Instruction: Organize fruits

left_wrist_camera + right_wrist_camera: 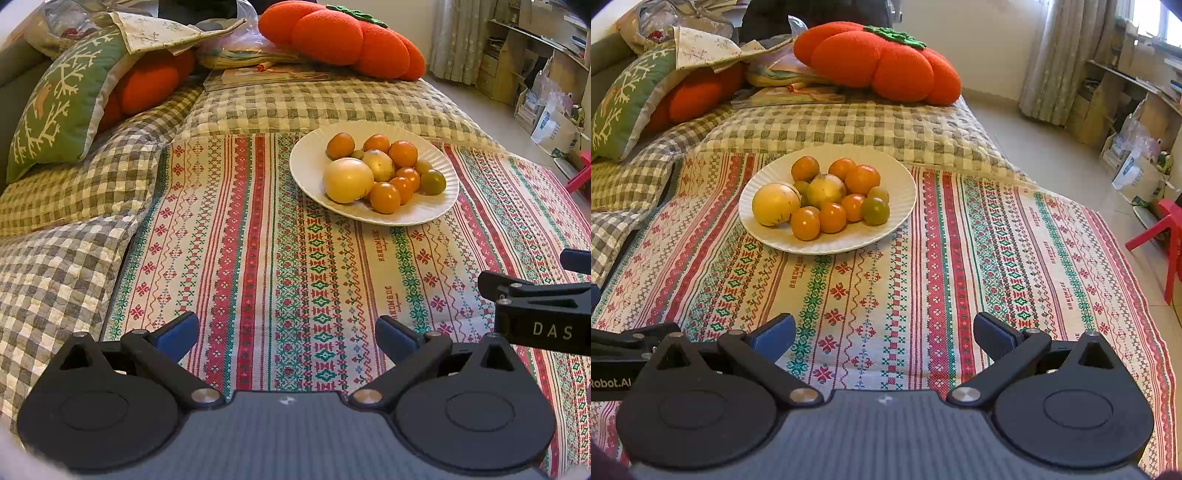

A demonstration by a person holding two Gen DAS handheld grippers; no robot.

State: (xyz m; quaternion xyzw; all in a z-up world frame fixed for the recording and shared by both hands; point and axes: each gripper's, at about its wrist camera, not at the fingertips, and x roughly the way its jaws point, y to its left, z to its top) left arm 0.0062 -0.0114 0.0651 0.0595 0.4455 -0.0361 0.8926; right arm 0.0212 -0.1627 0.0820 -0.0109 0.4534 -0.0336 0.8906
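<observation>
White and ribbed, the plate (905, 192) lay on a patterned cloth (923, 295) spread over a bed, and it carried all the fruit in view. Two large yellow fruits (774, 204) sat at the left and centre of the heap; small orange fruits (833, 218) and a few greenish ones (875, 211) pressed against them. No fruit lay on the cloth.

Left claw (287, 334): released, jaws wide apart, nothing between them, held low over the cloth, well short of the plate. Right claw (884, 338): likewise released and empty, just beside the left one.

Stage: the fruit already lay gathered on the plate. This fitted either a finished gathering or a heap awaiting sorting by kind; the views did not settle which, and no second dish was visible.

Handling notes, as judgement only:
- Round fruit in a touching heap would likely roll when a neighbour was lifted. An outer fruit on the near rim offered the cleanest access.
- Jaws should straddle a single fruit across its widest part, with the pads (775, 338) clear of adjacent fruit.
- Small fruits looked thin-skinned; light closing force was advisable.
- Bedding under the cloth was soft, so downward pressure on the plate could tilt it.
</observation>
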